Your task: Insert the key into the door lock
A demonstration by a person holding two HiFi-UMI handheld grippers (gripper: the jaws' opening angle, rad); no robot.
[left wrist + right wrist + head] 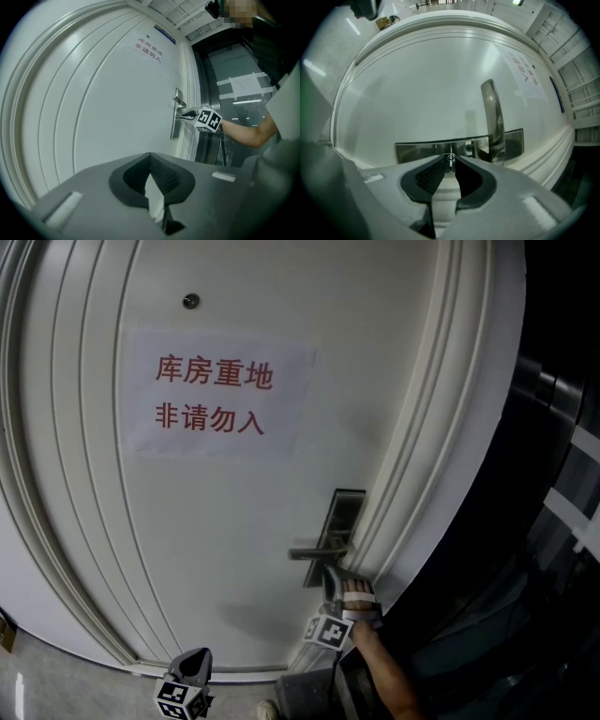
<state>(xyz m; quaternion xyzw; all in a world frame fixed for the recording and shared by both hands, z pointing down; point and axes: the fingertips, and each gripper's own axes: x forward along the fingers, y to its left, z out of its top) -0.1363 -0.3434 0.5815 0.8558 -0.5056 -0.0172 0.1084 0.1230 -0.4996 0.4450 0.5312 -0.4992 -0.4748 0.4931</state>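
Jaws of the right gripper (450, 158) stand a little apart, and the small key (451, 162) is between their tips; the pads seem not to press on it. It sits at the metal lock plate (422, 151), beside the lever handle (493, 122), and looks already seated in the keyhole. I judge that the insertion is at its end. The next move calls for drawing straight back without knocking the key. The left gripper (150, 155) is closed and empty, well apart from the lock. I count one key, one lock plate, one handle, one door (234, 540), one paper notice (216, 395) and two grippers.
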